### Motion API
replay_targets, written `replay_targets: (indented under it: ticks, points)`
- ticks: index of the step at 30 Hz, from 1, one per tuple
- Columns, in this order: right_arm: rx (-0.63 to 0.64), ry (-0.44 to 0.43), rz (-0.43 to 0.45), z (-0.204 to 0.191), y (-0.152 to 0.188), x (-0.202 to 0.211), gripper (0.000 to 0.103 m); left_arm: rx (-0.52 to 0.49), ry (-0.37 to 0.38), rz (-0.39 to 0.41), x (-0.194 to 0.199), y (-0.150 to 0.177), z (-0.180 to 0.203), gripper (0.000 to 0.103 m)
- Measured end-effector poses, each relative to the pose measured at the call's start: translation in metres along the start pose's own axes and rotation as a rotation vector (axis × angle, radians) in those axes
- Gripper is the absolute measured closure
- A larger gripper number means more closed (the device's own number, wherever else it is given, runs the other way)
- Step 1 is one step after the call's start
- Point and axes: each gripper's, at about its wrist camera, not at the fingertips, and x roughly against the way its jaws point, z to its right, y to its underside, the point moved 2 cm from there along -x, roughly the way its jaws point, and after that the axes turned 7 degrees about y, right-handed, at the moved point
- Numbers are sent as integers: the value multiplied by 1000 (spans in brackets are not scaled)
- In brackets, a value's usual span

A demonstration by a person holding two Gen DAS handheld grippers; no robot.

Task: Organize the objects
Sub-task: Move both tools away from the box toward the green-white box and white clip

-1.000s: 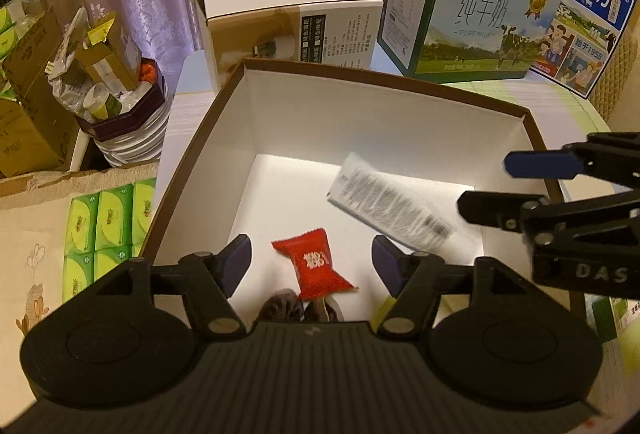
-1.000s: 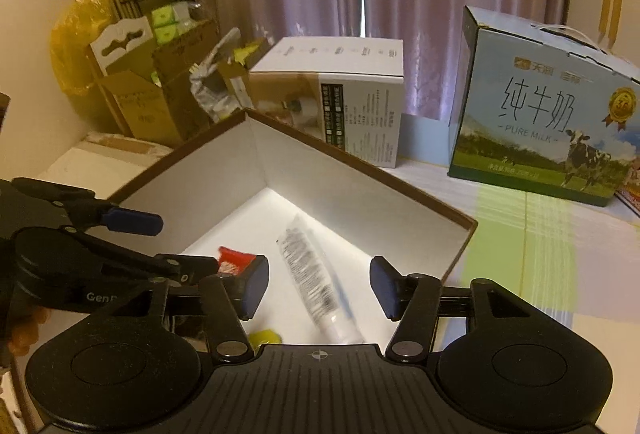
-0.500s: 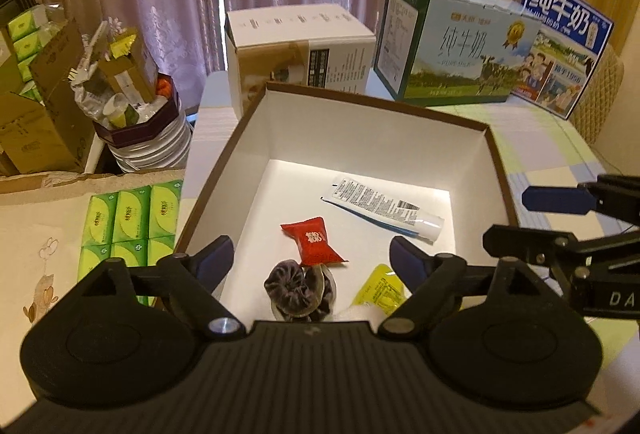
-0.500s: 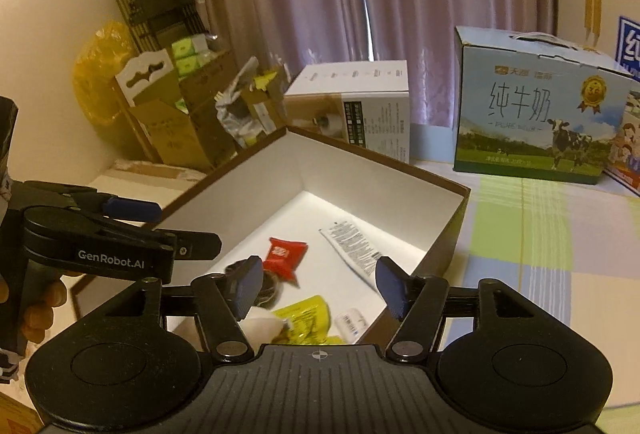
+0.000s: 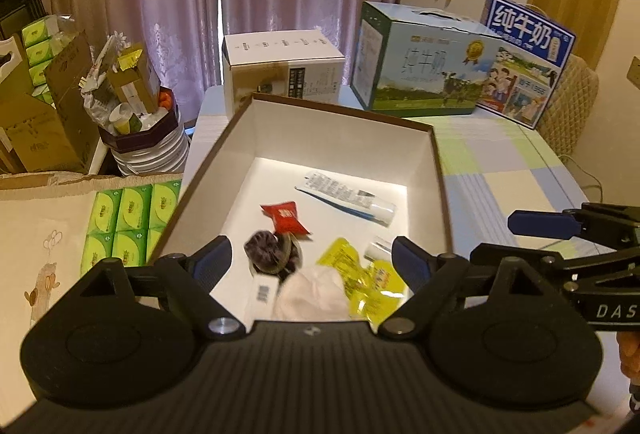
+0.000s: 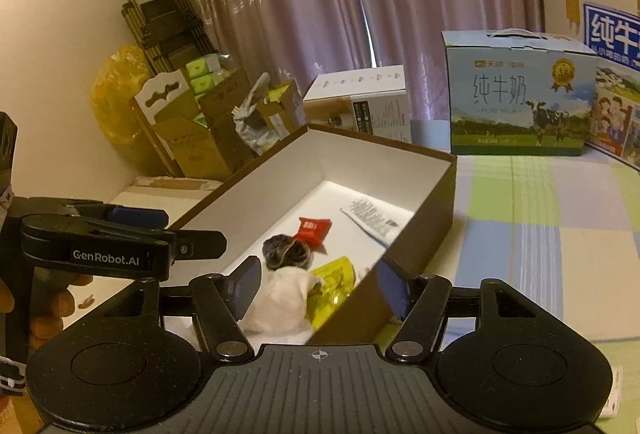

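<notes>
The open box (image 5: 240, 138) stood on the table, and inside it were seen a red candy wrapper (image 5: 285, 216), a white tube (image 5: 346, 197), a dark scrunchie (image 5: 269, 252), a yellow sachet (image 5: 360, 280) and a crumpled white cloth (image 5: 310, 296), all gathered toward the near end. The left gripper (image 5: 311, 264) was held above that near end with nothing between its pads; its jaws had just been opening and stood wide. The right gripper (image 6: 318, 284) was likewise empty, its jaws having just been widening to a moderate gap, and the box's near right corner was seen between its fingers without contact being evident.

That corner was judged the chief hazard: a lowered or swung right finger could catch the rim and drag or tip the light box. The two grippers were held close beside one another, so a collision between them could be caused by any inward drift. The piled cloth and sachet overlapped, so two items might be pinched together if a grasp were attempted there.
</notes>
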Motion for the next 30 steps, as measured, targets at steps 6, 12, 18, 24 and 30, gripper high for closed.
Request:
replay_targets:
  ticks: [6, 12, 18, 24, 30]
  points:
    - [-25, -14, -7, 6, 21, 28, 41, -2, 7, -6, 19, 22, 23, 18]
    - [-33, -24, -12, 17, 42, 57, 41, 1, 13, -11, 34, 43, 47, 18]
    - [-35, -39, -25, 31, 58, 83, 41, 9, 11, -27, 47, 64, 74, 18]
    - [-42, -52, -40, 49, 71, 102, 41, 22, 3, -40, 54, 78, 98, 18]
    - [-42, -60, -71, 70, 86, 116, 41, 35, -5, -49, 56, 89, 121, 18]
